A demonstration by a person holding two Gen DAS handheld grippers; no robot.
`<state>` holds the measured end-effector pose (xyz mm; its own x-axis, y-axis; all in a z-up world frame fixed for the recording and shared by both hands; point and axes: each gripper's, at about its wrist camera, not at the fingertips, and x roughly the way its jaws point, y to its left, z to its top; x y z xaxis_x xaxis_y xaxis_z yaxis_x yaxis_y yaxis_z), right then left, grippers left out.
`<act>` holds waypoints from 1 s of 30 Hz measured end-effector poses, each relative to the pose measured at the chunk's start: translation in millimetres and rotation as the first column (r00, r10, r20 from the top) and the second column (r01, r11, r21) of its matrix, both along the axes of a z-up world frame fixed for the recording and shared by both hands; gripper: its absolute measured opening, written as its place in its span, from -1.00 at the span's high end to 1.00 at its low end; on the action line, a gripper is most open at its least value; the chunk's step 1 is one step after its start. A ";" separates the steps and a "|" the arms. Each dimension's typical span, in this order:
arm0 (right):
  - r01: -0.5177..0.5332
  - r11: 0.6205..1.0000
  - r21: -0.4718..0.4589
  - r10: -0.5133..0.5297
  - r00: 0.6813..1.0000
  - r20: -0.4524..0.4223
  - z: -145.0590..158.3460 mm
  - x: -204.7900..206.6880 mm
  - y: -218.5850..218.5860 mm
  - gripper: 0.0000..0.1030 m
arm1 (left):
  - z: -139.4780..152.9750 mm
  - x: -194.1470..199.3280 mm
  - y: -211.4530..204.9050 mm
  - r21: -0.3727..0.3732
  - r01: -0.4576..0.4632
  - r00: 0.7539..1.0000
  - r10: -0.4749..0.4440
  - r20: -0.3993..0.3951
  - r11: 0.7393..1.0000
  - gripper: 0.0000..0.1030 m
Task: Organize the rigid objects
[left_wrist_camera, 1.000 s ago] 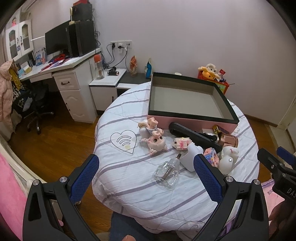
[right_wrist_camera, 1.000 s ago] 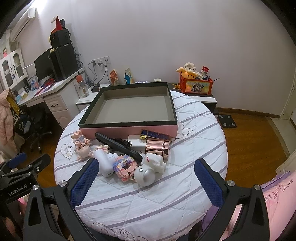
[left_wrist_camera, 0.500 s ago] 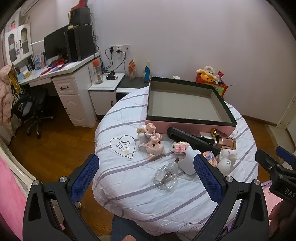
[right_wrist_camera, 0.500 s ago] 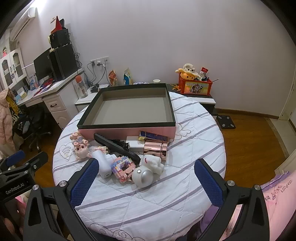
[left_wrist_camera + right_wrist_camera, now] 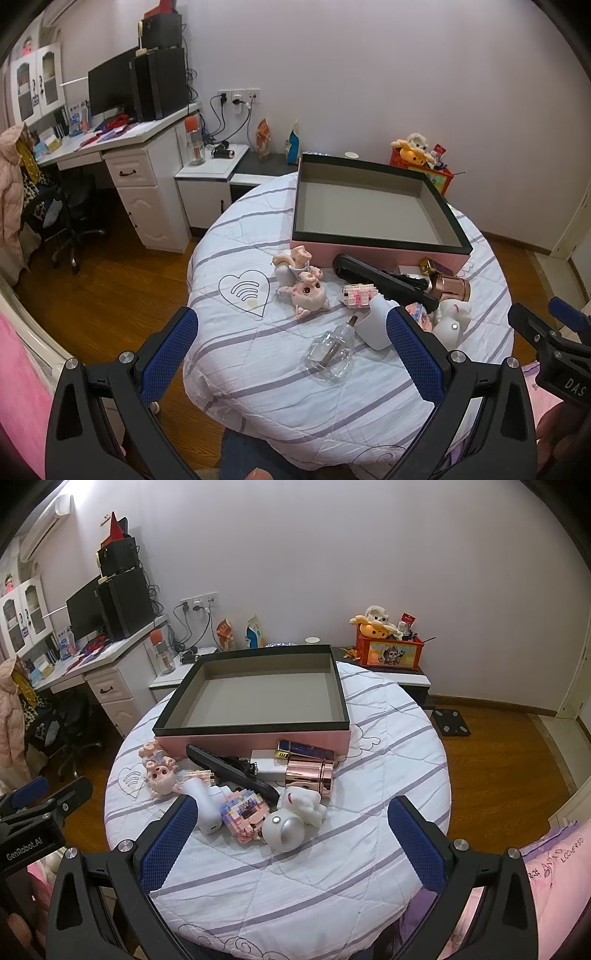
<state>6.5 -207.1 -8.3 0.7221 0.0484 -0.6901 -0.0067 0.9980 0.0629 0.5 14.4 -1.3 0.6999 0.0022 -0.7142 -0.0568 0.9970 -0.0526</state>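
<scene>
A pink box with a black rim (image 5: pixel 380 242) (image 5: pixel 255 736) stands empty on the round quilted table (image 5: pixel 258 354) (image 5: pixel 388 775). In front of it lie a pink doll (image 5: pixel 308 293) (image 5: pixel 162 777), a clear glass bottle (image 5: pixel 330 354), a white cup-like piece (image 5: pixel 375 325) (image 5: pixel 205 806), a black handled tool (image 5: pixel 380 282) (image 5: pixel 231 771), a pink block model (image 5: pixel 245 814), a white toy (image 5: pixel 293 818) and a rose-gold can (image 5: pixel 310 775). My left gripper (image 5: pixel 291 350) hangs open over the near edge, above the bottle. My right gripper (image 5: pixel 291 832) is open too, above the white toy.
A white desk with a monitor (image 5: pixel 110 88) and an office chair (image 5: pixel 70 221) stand at the left. A low cabinet (image 5: pixel 214 184) and a red toy box (image 5: pixel 388 651) sit behind the table. Wooden floor (image 5: pixel 498 757) surrounds it. Pink bedding (image 5: pixel 554 886) lies at the right.
Both grippers have drawn back and risen a little, so the table and box look smaller and farther. Nothing on the table has moved; both grippers stay open.
</scene>
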 end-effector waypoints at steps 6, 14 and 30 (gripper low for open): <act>-0.002 1.000 -0.001 0.002 1.000 -0.017 -5.7 5.8 0.1 -1.00 | -5.2 5.8 3.2 -0.003 0.003 1.000 -0.003 -0.013 1.000 -1.00; 0.004 1.000 0.002 -0.004 0.999 -0.053 -20.4 20.5 -2.5 -1.00 | -29.6 28.6 9.6 -0.001 -0.014 0.998 0.014 -0.058 1.000 -1.00; 0.035 0.999 -0.002 -0.034 0.986 -0.165 -59.7 63.8 -11.9 -1.00 | -95.9 114.8 8.3 -0.012 -0.009 0.986 0.007 -0.166 1.000 -1.00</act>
<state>70.3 -219.0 -68.0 0.5996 0.0262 -0.7999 0.0383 0.9974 0.0614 115.3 22.7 -97.1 0.5715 -0.0026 -0.8206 -0.0742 0.9957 -0.0548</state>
